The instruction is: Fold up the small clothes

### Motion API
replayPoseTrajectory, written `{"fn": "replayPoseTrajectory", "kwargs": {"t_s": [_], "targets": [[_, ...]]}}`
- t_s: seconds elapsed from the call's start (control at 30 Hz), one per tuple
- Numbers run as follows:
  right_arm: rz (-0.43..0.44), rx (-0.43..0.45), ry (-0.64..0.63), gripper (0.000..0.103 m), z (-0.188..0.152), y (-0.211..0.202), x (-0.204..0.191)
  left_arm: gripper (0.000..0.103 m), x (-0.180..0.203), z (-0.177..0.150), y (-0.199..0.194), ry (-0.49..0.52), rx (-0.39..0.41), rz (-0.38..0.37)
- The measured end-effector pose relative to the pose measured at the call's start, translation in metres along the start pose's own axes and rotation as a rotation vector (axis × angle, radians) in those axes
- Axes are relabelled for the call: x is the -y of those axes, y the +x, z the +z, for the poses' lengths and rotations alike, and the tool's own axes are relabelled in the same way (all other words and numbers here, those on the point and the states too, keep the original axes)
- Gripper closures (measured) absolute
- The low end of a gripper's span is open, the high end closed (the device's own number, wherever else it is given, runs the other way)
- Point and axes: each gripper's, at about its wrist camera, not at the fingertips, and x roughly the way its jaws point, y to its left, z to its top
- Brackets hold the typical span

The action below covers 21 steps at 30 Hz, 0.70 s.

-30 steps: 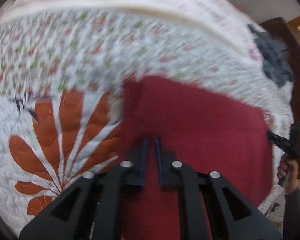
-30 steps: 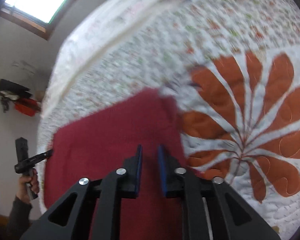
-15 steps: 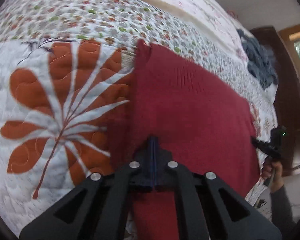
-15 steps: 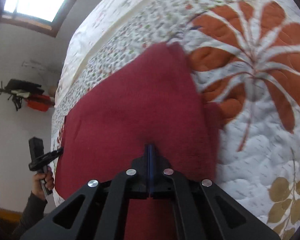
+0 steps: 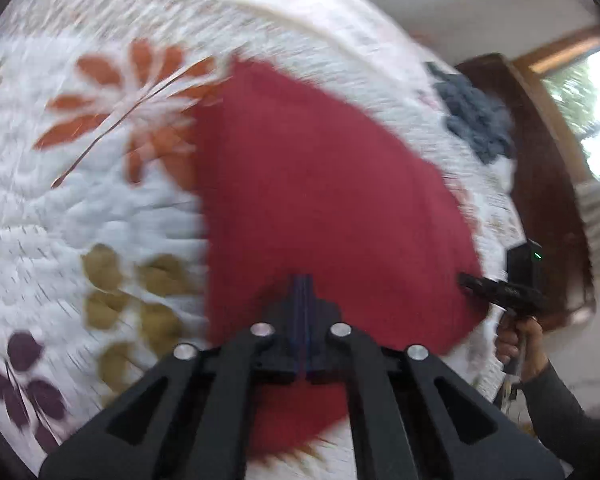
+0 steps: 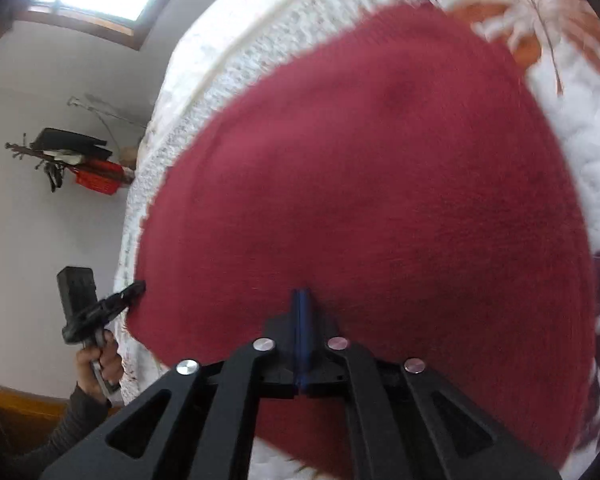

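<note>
The bed's quilt [image 5: 80,208] spreads under and beyond both my tongs, one quilt only. On it lies one red garment [image 5: 320,184], stretching forward from my tips and spanning between them. My left tongs [image 5: 302,280] are clenched on its near edge; my right tongs [image 6: 301,294] are clenched on the same edge at the opposite end. One dark grey garment [image 5: 474,120] sits far ahead to the right of my left tongs.

My bed, white quilt [image 5: 100,208] with orange, gold, purple leaves. Red cloth [image 5: 320,200] lies flat on it. Gray-blue clothes pile [image 5: 474,120] near far edge.
</note>
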Motion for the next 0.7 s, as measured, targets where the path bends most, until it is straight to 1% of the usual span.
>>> {"fn": "replayPoseTrajectory", "kwargs": {"t_s": [0.03, 0.07, 0.1, 0.13, 0.17, 0.2, 0.23, 0.27, 0.3, 0.33, 0.4, 0.47, 0.53, 0.57, 0.6, 0.63, 0.67, 0.7], "targets": [[0.049, 0.009, -0.027, 0.1, -0.007, -0.006, -0.016, 0.102, 0.011, -0.008, -0.008, 0.021, 0.01, -0.029], [0.071, 0.003, -0.045, 0.1, -0.015, -0.003, -0.03, 0.101, 0.025, -0.015, -0.008, 0.053, 0.013, -0.046], [0.081, -0.014, -0.084, 0.1, -0.024, 0.003, -0.046, 0.101, 0.034, -0.02, -0.002, 0.072, 0.007, -0.047], [0.083, -0.029, -0.107, 0.1, -0.03, 0.01, -0.053, 0.101, 0.037, -0.027, 0.006, 0.079, -0.012, -0.046], [0.081, -0.048, -0.116, 0.1, -0.036, 0.018, -0.056, 0.099, 0.035, -0.033, 0.02, 0.073, -0.044, -0.03], [0.067, -0.077, -0.108, 0.1, -0.042, 0.033, -0.053, 0.099, 0.03, -0.039, 0.031, 0.068, -0.066, 0.0], [0.051, -0.095, -0.093, 0.102, -0.046, 0.043, -0.048, 0.102, 0.022, -0.044, 0.04, 0.06, -0.085, 0.029], [0.038, -0.1, -0.082, 0.103, -0.048, 0.051, -0.04, 0.102, 0.009, -0.047, 0.046, 0.021, -0.092, 0.021], [0.045, -0.093, -0.074, 0.103, -0.05, 0.052, -0.032, 0.102, 0.003, -0.048, 0.047, -0.014, -0.088, -0.004], [0.061, -0.082, -0.052, 0.103, -0.049, 0.046, -0.026, 0.102, 0.0, -0.047, 0.044, -0.028, -0.083, -0.009], [0.06, -0.033, -0.025, 0.103, -0.048, 0.024, -0.017, 0.102, 0.001, -0.046, 0.036, -0.033, -0.07, -0.003], [0.045, 0.028, 0.013, 0.103, -0.051, -0.004, 0.006, 0.102, -0.006, -0.047, 0.025, -0.048, -0.064, 0.003], [0.037, 0.087, 0.106, 0.103, -0.048, -0.028, 0.04, 0.102, -0.023, -0.052, 0.014, -0.09, -0.054, -0.009], [0.03, 0.119, 0.159, 0.103, -0.049, -0.042, 0.058, 0.102, -0.03, -0.053, 0.007, -0.121, -0.048, -0.026], [0.041, 0.136, 0.19, 0.103, -0.051, -0.051, 0.069, 0.102, -0.033, -0.053, 0.0, -0.139, -0.042, -0.033], [0.028, 0.16, 0.233, 0.103, -0.054, -0.062, 0.081, 0.102, -0.034, -0.059, -0.006, -0.159, -0.033, -0.038], [0.001, 0.169, 0.253, 0.103, -0.055, -0.07, 0.083, 0.102, -0.037, -0.061, -0.012, -0.176, -0.026, -0.037], [0.001, 0.169, 0.254, 0.103, -0.057, -0.074, 0.081, 0.102, -0.038, -0.06, -0.015, -0.188, -0.023, -0.035]]}}
